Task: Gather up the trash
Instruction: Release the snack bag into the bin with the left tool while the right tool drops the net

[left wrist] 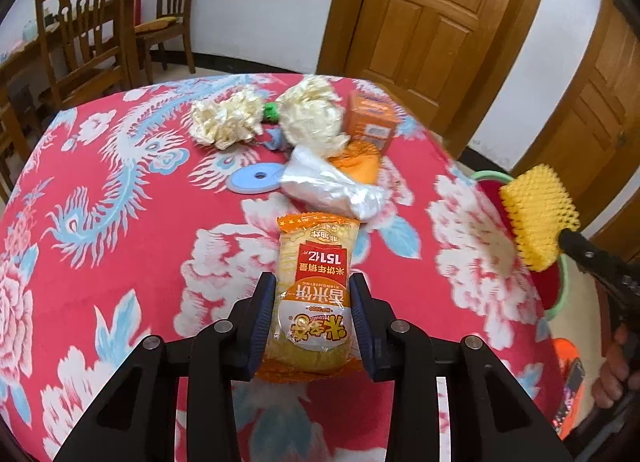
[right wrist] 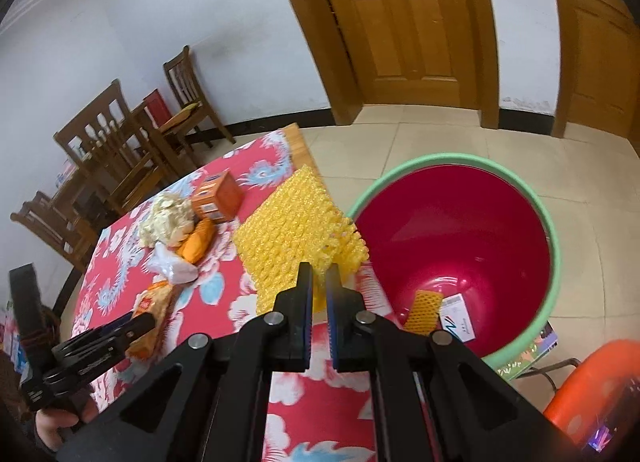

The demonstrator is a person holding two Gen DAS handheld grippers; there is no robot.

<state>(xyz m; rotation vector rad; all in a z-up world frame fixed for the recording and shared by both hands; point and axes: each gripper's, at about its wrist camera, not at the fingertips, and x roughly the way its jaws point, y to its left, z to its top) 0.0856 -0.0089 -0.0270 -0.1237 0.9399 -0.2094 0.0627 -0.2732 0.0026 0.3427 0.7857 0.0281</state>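
Both grippers loaded; trash bin beside table

Left gripper [left wrist: 312, 294] is clamped on a rice cracker packet [left wrist: 314, 294] lying on the floral tablecloth [left wrist: 120, 222]. Right gripper [right wrist: 319, 278] is closed on a yellow foam fruit net [right wrist: 300, 230], held at the table edge just beside the red bin [right wrist: 516, 190], which contains an orange net piece [right wrist: 424, 310] and a paper card [right wrist: 456, 316]

snack wrapper [left wrist: 314, 294]: glossy plastic | yellow net [right wrist: 298, 222]: knobbly foam | bin [right wrist: 460, 222]: smooth plastic | bench cloth [left wrist: 140, 222]: printed fabric | door [left wrist: 424, 14]: varnished wood
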